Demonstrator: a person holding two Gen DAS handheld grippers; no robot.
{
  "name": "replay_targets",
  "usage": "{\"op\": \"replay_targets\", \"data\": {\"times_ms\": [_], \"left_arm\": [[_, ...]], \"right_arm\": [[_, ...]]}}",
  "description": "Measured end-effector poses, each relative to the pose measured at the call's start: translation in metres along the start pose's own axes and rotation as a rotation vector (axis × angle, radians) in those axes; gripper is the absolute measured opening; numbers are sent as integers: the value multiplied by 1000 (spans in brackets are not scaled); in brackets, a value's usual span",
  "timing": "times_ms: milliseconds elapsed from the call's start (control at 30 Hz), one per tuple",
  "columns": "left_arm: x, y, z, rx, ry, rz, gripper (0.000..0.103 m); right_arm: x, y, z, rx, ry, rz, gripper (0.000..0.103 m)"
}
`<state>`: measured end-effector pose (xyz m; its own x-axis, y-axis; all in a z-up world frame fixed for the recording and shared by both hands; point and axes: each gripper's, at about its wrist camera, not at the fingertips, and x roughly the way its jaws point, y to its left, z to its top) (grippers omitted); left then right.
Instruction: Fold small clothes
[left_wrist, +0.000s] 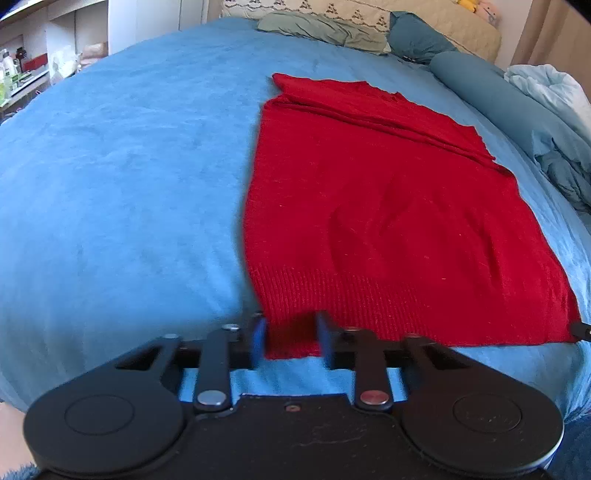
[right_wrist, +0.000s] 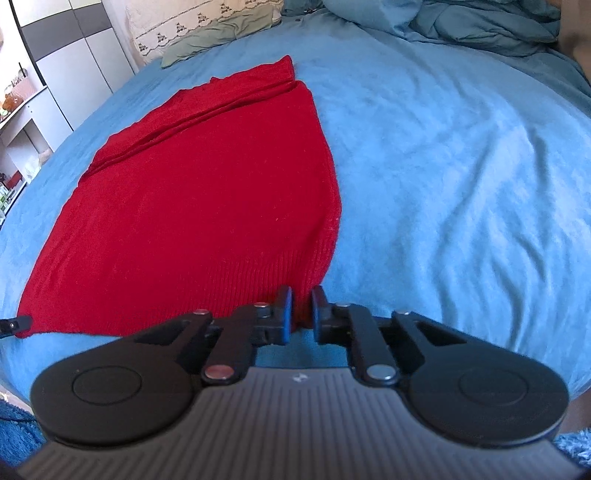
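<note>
My left gripper (left_wrist: 291, 338) and right gripper (right_wrist: 298, 312) are each pinched onto a near corner of the red sweater's (left_wrist: 388, 206) ribbed hem (right_wrist: 221, 295), and from that hem the sweater lies flat on the blue bedspread (left_wrist: 129, 184), its long axis running straight away from me toward the folded-in far end.

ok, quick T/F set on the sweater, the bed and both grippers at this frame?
1. The sweater is red. True.
2. The sweater lies on a white bedsheet. False: the bedsheet is blue.
3. The left gripper has the hem's near left corner between its fingers. True.
4. The right gripper hangs wide open over bare sheet. False: it is shut on the hem's near right corner.
5. The sweater is bunched in a ball. False: it lies spread flat, with folded layers at the far end.
</note>
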<state>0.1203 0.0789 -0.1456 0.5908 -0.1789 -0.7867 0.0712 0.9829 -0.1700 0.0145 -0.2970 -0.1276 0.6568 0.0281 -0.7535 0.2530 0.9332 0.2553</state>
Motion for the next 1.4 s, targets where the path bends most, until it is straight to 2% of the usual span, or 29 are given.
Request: {"op": "replay_targets", "data": {"times_ms": [33,233,400,500,667,800,900,1000,1067,1200,1267,1367,1400], "left_arm": [[0,-1,1,1,5,-1,8],[-14,-7,9,25,-10,11,6],[-48,-13,35,29,-111,-32,6],[-63,-16,72,21,-199,-59,6],[-58,-21,172,-36,-345,-72,4],[-14,-31,265,-88,-421,-63,4],[43,-40,327,-111,-439,-19,4],[115,-44,362,-109,-400,52,4],[168,-40,369,-139,-342,93,4],[237,-33,357,-129,-257,147,4],[253,-28,351,-113,-251,154,4],[255,-25,350,-115,-270,144,5],[253,-26,350,-114,-279,143,12]], "right_arm": [[0,0,0,9,-2,3,23],[-11,-8,8,70,-31,50,22],[-35,-12,36,126,-86,141,21],[-44,-8,72,123,-135,200,21],[-35,7,165,109,-238,277,20],[0,27,255,104,-330,295,20],[56,48,317,90,-337,270,20],[133,63,360,83,-311,210,20],[183,69,372,80,-289,185,20],[265,80,368,16,-213,97,20],[287,84,364,-22,-210,84,20],[301,84,364,-38,-233,93,20],[302,84,363,-51,-236,94,21]]}}
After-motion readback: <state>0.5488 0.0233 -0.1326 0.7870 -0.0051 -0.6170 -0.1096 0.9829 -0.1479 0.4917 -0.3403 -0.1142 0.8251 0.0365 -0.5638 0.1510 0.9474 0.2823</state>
